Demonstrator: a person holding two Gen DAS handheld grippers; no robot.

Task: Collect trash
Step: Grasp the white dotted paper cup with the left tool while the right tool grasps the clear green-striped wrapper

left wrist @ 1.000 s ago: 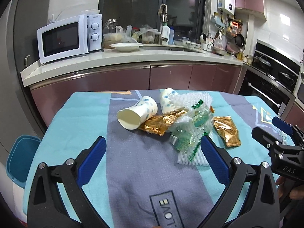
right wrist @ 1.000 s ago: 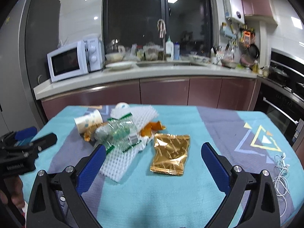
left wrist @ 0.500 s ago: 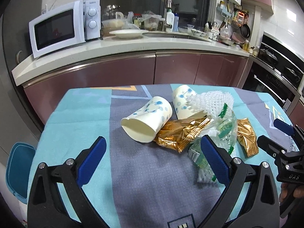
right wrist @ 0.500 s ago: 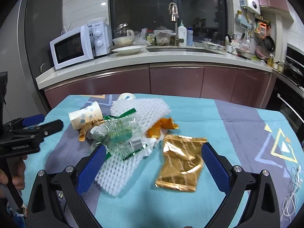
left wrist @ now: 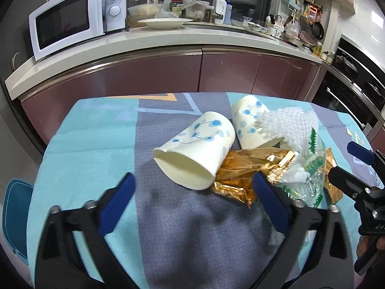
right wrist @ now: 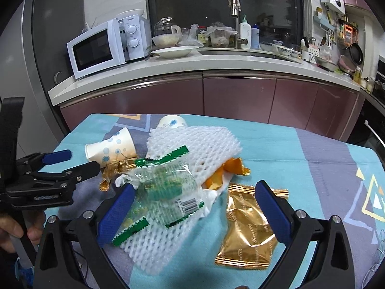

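A heap of trash is spread over the middle of a table [left wrist: 91, 130] covered with a blue and grey cloth. The left gripper [left wrist: 192, 187] is held just above the cloth with its jaws set wide; they have just been closing a little, and nothing is pressed between the pads. A dotted paper cup [left wrist: 195, 149] is seen lying on its side straight ahead of this gripper, its open mouth turned toward the gap between the jaws but still beyond the tips. A second paper cup [left wrist: 250, 125] lies behind it, partly covered by a white foam net [left wrist: 286, 125]. A crumpled gold wrapper [left wrist: 240, 173] is tucked against the first cup, just in front of the left gripper's right finger.

The right gripper [right wrist: 192, 204] is also held with jaws wide apart and nothing gripped. A clear plastic wrapper with green edges [right wrist: 168, 187] lies on the foam net between its jaws, close to the left finger. A flat gold packet [right wrist: 247, 231] lies beside the net, just inside the right finger. A piece of orange peel [right wrist: 231, 168] shows from under the net's far edge.

A microwave [right wrist: 105, 45] is set on the counter behind the table.
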